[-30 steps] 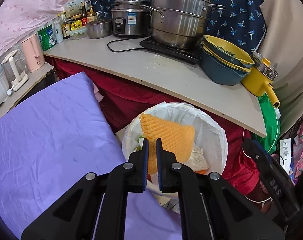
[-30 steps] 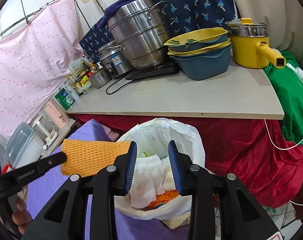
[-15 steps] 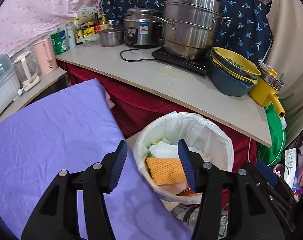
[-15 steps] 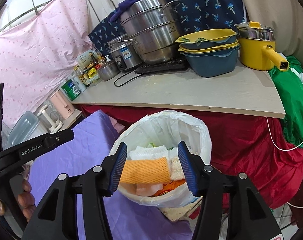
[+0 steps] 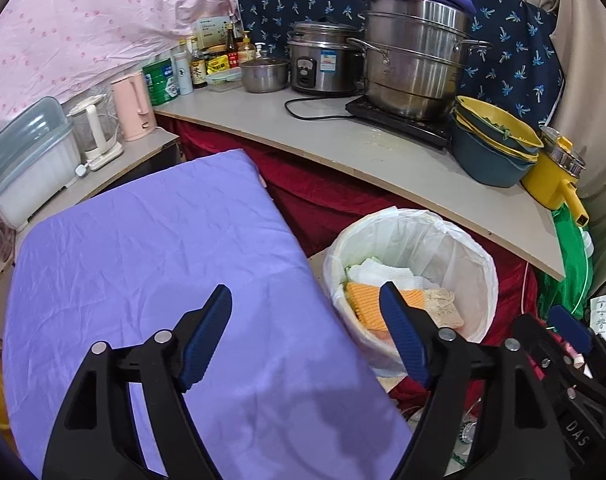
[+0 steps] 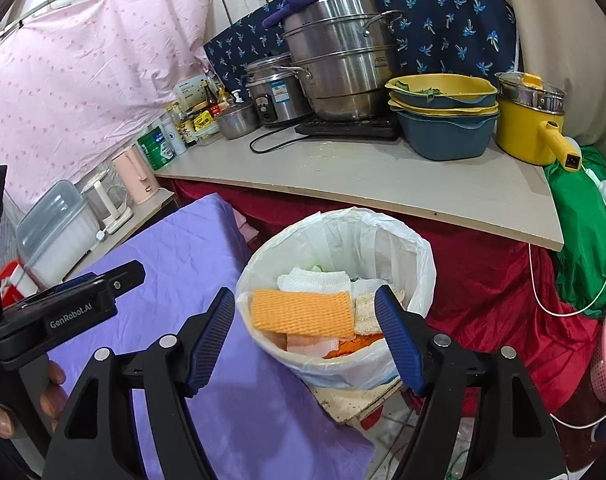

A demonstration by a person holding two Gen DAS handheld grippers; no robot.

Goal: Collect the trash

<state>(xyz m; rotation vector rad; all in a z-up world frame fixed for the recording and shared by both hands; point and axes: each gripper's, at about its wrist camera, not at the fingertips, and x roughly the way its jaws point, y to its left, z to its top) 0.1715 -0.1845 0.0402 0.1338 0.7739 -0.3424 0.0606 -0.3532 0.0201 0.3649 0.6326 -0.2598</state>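
A bin lined with a white bag (image 5: 455, 236) (image 6: 407, 248) stands on the floor between the purple-covered table and the counter. An orange foam net (image 5: 363, 302) (image 6: 301, 312) lies on top of white tissues (image 6: 315, 280) and other trash inside it. My left gripper (image 5: 305, 330) is open and empty over the table's right edge, left of the bin. My right gripper (image 6: 305, 330) is open and empty, just above the near side of the bin. The left gripper also shows at the left of the right wrist view (image 6: 91, 294).
A purple cloth covers the table (image 5: 151, 264) (image 6: 175, 264). The counter (image 5: 367, 156) behind holds a steamer pot (image 5: 415, 68), a rice cooker (image 5: 323, 60), stacked basins (image 5: 491, 148), a yellow pot (image 5: 555, 176) and bottles. A red cloth (image 6: 495, 280) hangs below it. A green bag (image 6: 583, 240) sits right.
My left gripper opened and let go of the orange foam net, which dropped into the bin. Both grippers have opened wider and drawn back from the bin.
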